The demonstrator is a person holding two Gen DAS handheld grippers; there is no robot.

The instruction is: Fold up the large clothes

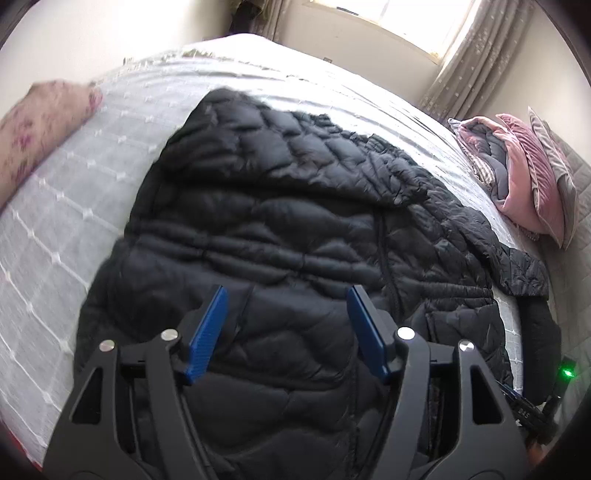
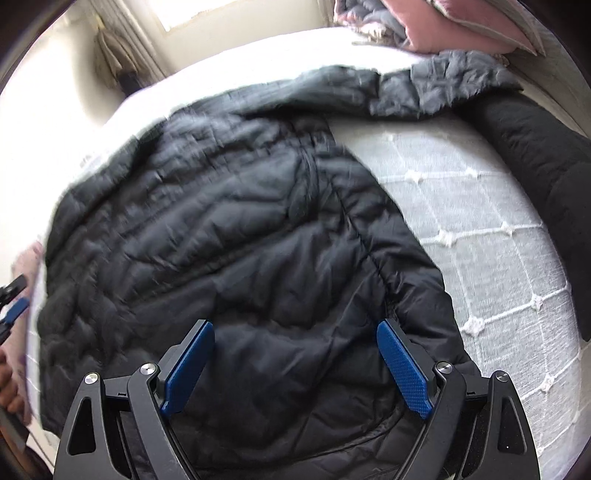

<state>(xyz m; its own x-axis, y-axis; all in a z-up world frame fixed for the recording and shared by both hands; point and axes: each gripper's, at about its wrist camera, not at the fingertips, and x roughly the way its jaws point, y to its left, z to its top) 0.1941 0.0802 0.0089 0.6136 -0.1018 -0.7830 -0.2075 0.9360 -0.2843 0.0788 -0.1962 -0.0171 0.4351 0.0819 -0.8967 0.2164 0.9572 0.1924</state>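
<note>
Two pairs of tongs hang over a black quilted jacket [image 1: 280, 206] spread across the middle of a bed [image 1: 74, 206] covered in a white grid-stitched bedspread. The left tongs [image 1: 286, 325] have their blue pads [image 1: 207, 332] spread wide apart, gripping nothing, with the jacket's puffy body below them. The right tongs [image 2: 295, 363] are likewise parted, their blue pads [image 2: 404, 369] clear of the fabric, above the jacket near its edge where the bare bedspread [image 2: 480, 229] begins.

One sleeve [image 2: 436, 85] of the jacket stretches toward the far corner of the bed, ending just beside a heap of pink and grey cushions [image 1: 524, 173]. A second dark garment [image 2: 535, 173] lies along the bed's edge near that sleeve. A floral pillow [image 1: 44, 125] sits at the bed's opposite edge in the left wrist view. Behind the bed, a curtain [image 1: 476, 55] hangs beside a bright window [image 1: 417, 18]. Both views are somewhat blurred.
</note>
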